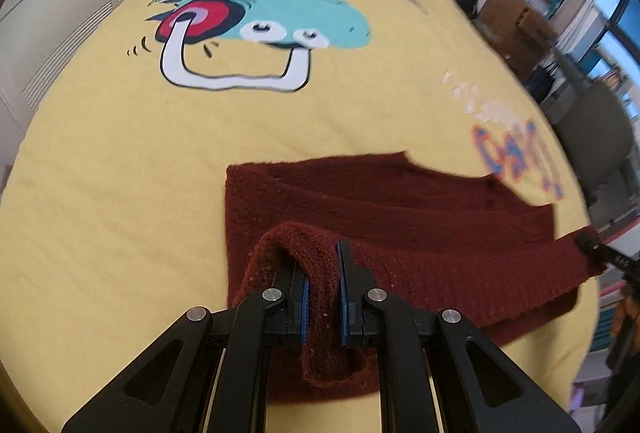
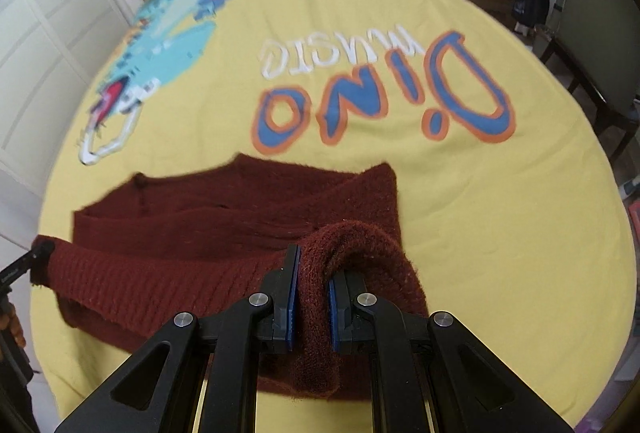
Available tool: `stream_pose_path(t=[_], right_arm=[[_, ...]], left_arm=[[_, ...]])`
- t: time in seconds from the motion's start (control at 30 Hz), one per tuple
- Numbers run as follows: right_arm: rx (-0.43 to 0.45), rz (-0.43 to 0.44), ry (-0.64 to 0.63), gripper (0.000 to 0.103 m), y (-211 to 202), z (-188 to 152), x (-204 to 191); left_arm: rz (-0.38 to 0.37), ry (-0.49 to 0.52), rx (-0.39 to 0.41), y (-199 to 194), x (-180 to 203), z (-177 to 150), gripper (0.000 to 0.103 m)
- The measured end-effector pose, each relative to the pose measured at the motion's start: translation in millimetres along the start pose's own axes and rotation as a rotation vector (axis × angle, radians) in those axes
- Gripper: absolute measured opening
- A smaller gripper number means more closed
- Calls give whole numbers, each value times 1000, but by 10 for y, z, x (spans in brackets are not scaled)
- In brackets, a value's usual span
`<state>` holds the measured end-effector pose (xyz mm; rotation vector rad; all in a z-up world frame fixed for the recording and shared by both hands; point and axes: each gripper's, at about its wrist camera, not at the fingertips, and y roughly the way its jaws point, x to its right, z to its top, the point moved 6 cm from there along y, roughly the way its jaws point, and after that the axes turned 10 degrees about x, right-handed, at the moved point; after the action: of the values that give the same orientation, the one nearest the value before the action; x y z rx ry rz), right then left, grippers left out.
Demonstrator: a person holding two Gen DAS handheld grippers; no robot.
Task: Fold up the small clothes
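Both grippers' jaws clenched on maroon knit garment [image 1: 400, 217] edge, lifted over yellow bedspread [image 1: 120, 193]

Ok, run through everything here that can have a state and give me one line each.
Dark red knit garment: partly folded on the bed, near edge lifted at both corners.
Left gripper: shut on one corner of the garment.
Right gripper: shut on the other corner.
Yellow bedspread: spread flat under the garment.
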<state>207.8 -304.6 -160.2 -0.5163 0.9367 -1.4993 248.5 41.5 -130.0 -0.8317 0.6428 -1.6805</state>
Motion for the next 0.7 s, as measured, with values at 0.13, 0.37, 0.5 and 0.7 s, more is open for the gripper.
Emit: stream_pose_path(t=[0.13, 0.37, 0.5, 0.7], right_arm=[[-52, -31, -7, 12, 293, -52, 29], [-63, -34, 22, 17, 438, -78, 101], [-23, -39, 15, 37, 339, -29, 90], [36, -36, -14, 82, 135, 46, -15]], left_arm=[[52, 8, -13, 233, -55, -93, 9], [126, 5, -45, 349, -120, -121, 12], [133, 0, -42, 330, -79, -83, 42], [96, 25, 12, 162, 112, 11, 77]])
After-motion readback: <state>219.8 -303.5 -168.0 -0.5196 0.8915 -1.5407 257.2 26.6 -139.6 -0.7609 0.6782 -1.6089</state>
